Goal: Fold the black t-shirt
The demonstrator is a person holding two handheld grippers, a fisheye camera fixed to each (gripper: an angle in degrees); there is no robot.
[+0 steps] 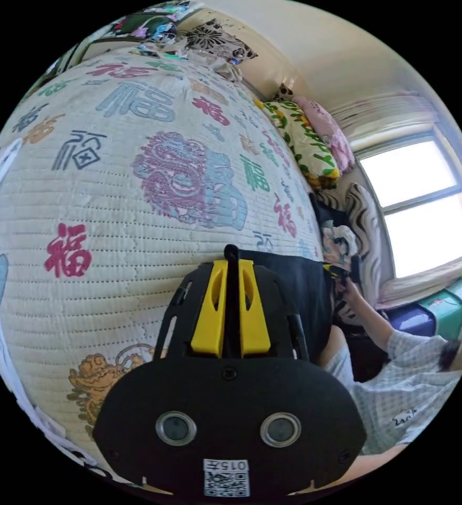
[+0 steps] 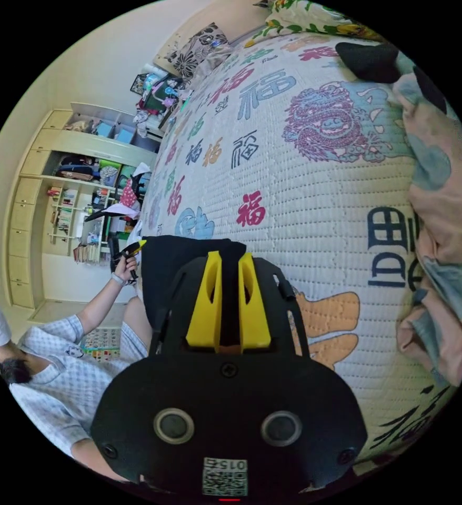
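I'm over a bed (image 1: 110,221) with a quilted printed cover. The black t-shirt (image 1: 299,294) hangs at its near edge, my left claw (image 1: 231,263) and right claw (image 2: 230,263) each clenched on a corner. Uneven pull could skew my fold.

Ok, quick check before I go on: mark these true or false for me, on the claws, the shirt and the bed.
1. The left claw is shut on the black t-shirt. True.
2. The right claw hangs open above the bed. False: its jaws are pressed together with black fabric between them.
3. The black t-shirt lies on a plain white sheet. False: the quilted bedspread is printed with coloured characters and a dragon.
4. A window shows in the left gripper view. True.
5. Shelves show in the right gripper view. True.
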